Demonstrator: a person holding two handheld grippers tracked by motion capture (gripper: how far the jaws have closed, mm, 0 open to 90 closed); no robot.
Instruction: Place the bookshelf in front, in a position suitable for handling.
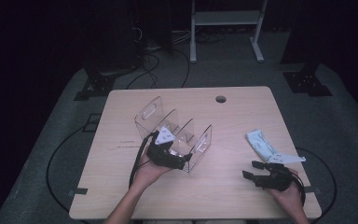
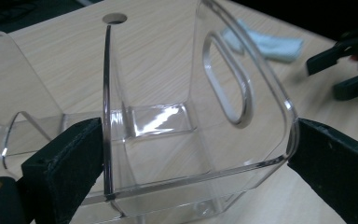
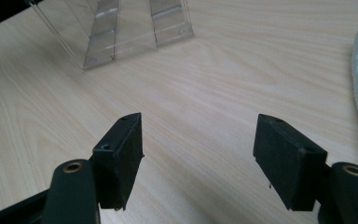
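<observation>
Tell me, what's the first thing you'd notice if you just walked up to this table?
The see-through plastic organiser with dividers and oval handle cut-outs, near the middle of the pale wooden table, catches the eye first. The left tool straddles its near end compartment with both black pads outside the clear walls. Farther right lies a folded pale blue cloth, and the right tool sits open just in front of it.

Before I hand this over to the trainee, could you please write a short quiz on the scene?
1. True or false: the right gripper has its jaws shut on the pale blue cloth.
2. What stands between the jaws of the left gripper? A) the cloth B) one end of the clear organizer C) nothing
3. In the high view, on which side of the organizer does the cloth lie?
Key: 1 false, the jaws stand open over bare table; 2 B; 3 the right.
</observation>
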